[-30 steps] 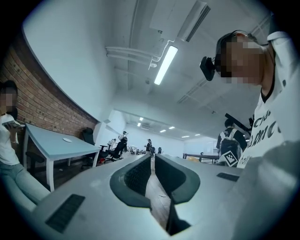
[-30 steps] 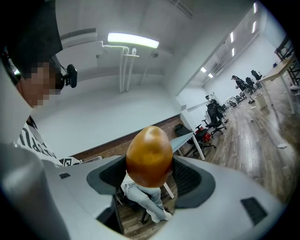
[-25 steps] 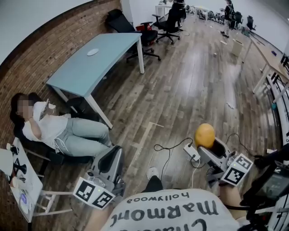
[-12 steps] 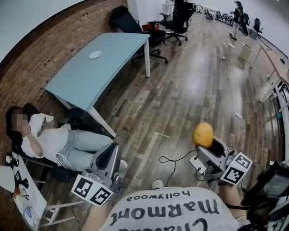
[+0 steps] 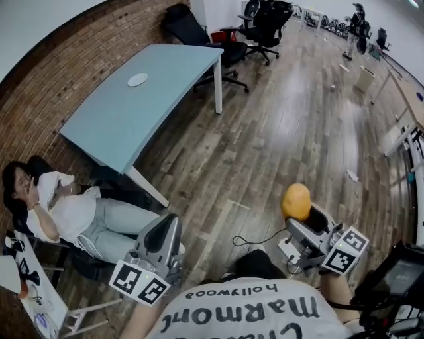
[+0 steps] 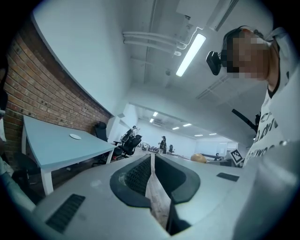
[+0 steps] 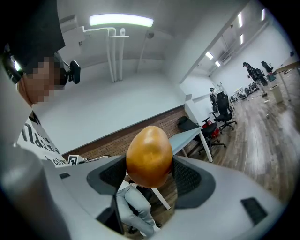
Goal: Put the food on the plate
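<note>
Your right gripper (image 5: 299, 213) is clamped on the food (image 5: 296, 201), an orange, egg-shaped fruit. It sits at 5 o'clock in the head view, held above the floor (image 5: 278, 119). In the right gripper view the pads (image 7: 187, 177) press the food's (image 7: 149, 157) lower sides, and its top stands clear of the jaws. Your left gripper (image 5: 167, 228), at 7 o'clock, has its jaws drawn together with nothing between them. Only a thin sliver of floor shows through the slit. The plate (image 5: 137, 80) lies on the table (image 5: 132, 126) at 11 o'clock, well apart from both grippers. A person (image 5: 66, 212) sits at 8 o'clock by the wall (image 5: 40, 86). Chairs (image 5: 265, 20) stand at 12 o'clock.
</note>
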The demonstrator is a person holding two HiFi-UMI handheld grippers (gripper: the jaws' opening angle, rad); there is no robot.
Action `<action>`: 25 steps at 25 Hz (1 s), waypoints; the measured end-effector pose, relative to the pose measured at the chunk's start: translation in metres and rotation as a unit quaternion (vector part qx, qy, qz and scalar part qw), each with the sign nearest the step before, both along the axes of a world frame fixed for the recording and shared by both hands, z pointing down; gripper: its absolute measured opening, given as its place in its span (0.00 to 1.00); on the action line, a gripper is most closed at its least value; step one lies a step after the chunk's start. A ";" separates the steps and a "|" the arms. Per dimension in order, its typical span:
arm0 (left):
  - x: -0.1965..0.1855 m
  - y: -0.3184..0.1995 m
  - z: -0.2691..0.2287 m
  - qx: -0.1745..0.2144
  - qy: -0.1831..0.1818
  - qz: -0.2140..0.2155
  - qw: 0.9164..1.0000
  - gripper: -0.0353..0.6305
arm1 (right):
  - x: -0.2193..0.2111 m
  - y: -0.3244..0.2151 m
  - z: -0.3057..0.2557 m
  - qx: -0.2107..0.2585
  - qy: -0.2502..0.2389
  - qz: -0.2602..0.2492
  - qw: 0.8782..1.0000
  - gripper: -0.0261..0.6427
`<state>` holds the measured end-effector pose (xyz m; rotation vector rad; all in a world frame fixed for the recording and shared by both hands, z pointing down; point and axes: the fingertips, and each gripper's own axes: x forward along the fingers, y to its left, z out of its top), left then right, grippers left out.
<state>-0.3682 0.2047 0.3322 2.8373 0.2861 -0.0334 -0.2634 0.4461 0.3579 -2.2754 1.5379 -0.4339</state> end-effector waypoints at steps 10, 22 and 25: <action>0.120 -0.019 0.012 0.020 -0.024 -0.026 0.999 0.10 | 0.137 -0.039 0.014 0.013 -0.013 -0.050 0.999 0.50; 0.272 -0.051 0.001 0.027 -0.002 -0.112 0.993 0.10 | 0.313 -0.080 0.012 -0.025 0.021 -0.133 0.991 0.50; 0.295 -0.054 0.003 0.029 -0.003 -0.119 0.992 0.10 | 0.341 -0.089 0.013 -0.017 0.021 -0.140 0.990 0.50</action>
